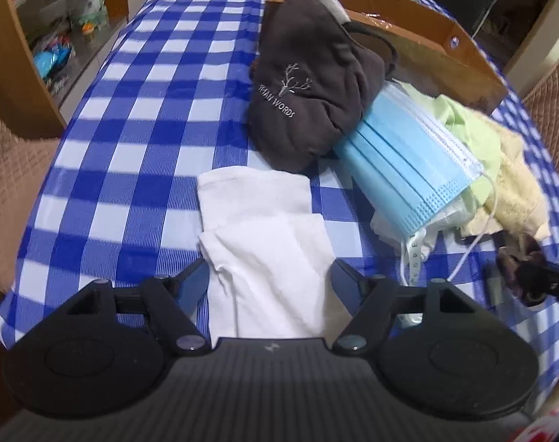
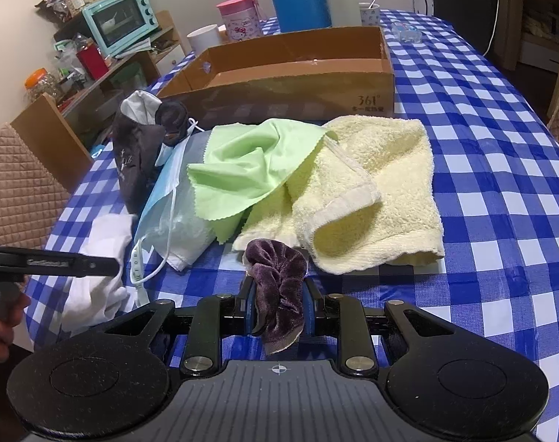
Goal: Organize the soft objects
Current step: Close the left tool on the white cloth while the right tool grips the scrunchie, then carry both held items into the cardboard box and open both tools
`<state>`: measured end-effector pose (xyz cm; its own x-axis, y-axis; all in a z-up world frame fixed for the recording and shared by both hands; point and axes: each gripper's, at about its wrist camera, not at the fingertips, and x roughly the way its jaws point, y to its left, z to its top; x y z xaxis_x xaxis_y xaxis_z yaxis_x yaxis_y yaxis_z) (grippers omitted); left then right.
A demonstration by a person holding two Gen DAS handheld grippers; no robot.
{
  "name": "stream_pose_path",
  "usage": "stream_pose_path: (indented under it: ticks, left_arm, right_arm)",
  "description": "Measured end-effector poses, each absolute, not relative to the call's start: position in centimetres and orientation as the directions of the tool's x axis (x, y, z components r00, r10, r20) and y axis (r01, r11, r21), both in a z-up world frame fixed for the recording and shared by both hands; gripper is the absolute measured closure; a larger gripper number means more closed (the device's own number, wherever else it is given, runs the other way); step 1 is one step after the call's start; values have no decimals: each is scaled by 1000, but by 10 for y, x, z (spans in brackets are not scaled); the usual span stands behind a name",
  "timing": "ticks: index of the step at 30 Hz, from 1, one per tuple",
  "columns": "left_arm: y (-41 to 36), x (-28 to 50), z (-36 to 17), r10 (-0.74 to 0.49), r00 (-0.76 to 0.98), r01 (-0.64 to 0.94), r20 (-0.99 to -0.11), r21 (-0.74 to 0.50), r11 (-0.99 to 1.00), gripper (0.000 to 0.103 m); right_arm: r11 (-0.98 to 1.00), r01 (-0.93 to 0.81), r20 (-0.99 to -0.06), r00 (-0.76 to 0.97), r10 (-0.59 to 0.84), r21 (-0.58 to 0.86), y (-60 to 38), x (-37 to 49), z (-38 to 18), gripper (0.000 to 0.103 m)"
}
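The right claw (image 2: pixel 279 305) pinches the purple scrunchie (image 2: pixel 277 291) above the bench (image 2: pixel 500 221), short of the cardboard box (image 2: pixel 297 84), and the hanging end may slip, while the left claw (image 1: pixel 270 276) stands open over the white cloth (image 1: pixel 268 243).

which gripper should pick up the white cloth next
Left. The left gripper is open with the white cloth lying between its fingers, while the right gripper is shut on the purple scrunchie.

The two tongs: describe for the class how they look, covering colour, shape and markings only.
Both the left tongs and the right tongs are matt black, with two round discs flanking a ribbed grey centre plate. Silver rivets pin the linkage bars; the fingers carry blue pads. A small crosshair mark sits on the plate.
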<state>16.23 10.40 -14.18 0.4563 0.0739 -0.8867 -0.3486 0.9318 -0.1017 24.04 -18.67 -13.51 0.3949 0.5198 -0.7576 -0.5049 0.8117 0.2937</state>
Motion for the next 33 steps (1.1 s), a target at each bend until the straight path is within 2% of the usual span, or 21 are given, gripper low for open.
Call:
stream_pose_path:
  ticks: [2,3,4,5,6,7,14,18,21,26,33]
  left_arm:
    - [99,165,-143,111,455,-320,-884,-46,946,41]
    - [98,165,-143,124,459,-309,-880,-27,951,49]
    - [98,165,-142,118,468,-299,-876,-32,954,66]
    - [100,163,-141,105,477,-297,-872,-47,954,74]
    - [104,162,-140,89,479,-302,-873,-69,951,87]
    - [108,160,-139,70,481,-307,-874,-93,947,92]
    - [148,131,-122,-66,540,-370,-839,-307,877,93]
    - [174,101,-95,-165,634,-359,-755,-477,802,93]
    - [187,83,-73,-189,692,-337,-697,-543,769,93]
    - [193,72,-42,-188,742,-310,-643,-579,754,93]
    - [179,97,-10,-154,752,-253,-641,-496,831,93]
  right_arm:
    - [813,-503,-759,396,517,292,-188,240,-135,77]
    - [815,-501,-760,396,515,291,-189,239,-136,77]
    - [816,-499,-761,396,514,291,-190,239,-136,77]
    - [817,-498,-761,397,513,291,-191,239,-136,77]
    - [818,-497,-761,398,513,291,-192,238,-136,77]
    - [818,-496,-760,399,514,292,-193,238,-135,77]
    - [810,-504,-744,408,529,299,-197,235,-128,77]
    - [803,-513,-731,415,541,303,-200,231,-120,77]
    - [797,-519,-719,421,553,309,-204,228,-114,77]
    - [788,-528,-700,431,569,316,-209,226,-101,77]
    - [764,-545,-655,442,613,347,-213,235,-76,77]
